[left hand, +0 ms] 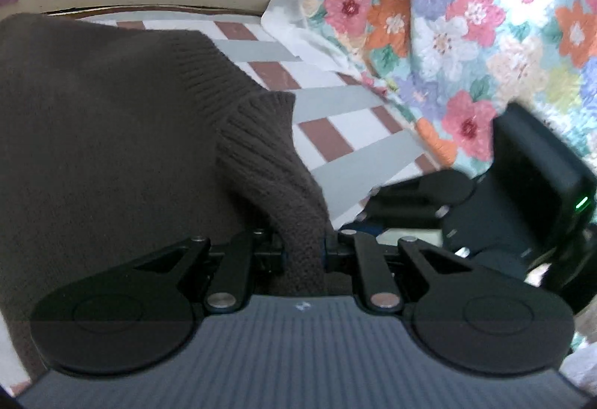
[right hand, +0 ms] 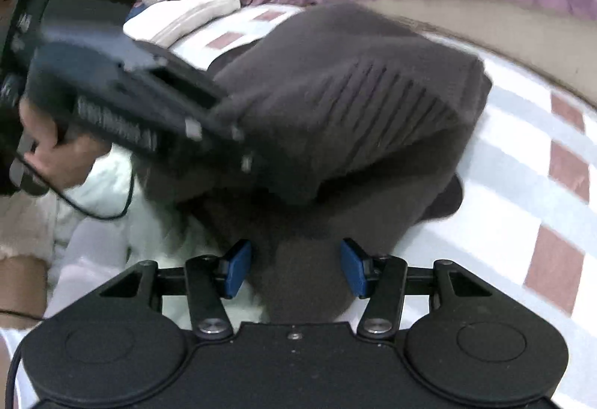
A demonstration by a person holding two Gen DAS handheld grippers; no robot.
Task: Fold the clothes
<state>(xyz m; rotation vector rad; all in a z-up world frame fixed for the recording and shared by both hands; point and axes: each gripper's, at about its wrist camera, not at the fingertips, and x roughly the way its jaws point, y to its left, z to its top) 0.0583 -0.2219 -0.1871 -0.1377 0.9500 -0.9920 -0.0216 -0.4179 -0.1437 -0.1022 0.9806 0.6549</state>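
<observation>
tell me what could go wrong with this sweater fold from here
The left gripper pinches only a narrow bunch of the brown sweater, so it may slip free. The right gripper has its blue fingers apart around the fabric, so that side could sag and skew the fold.

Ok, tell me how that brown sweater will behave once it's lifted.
Probably floppy: the sweater already sags in folds from the left gripper. Its thick ribbed knit suggests it is bulky and not slippery. Loose parts would likely trail over the checked sheet.
</observation>
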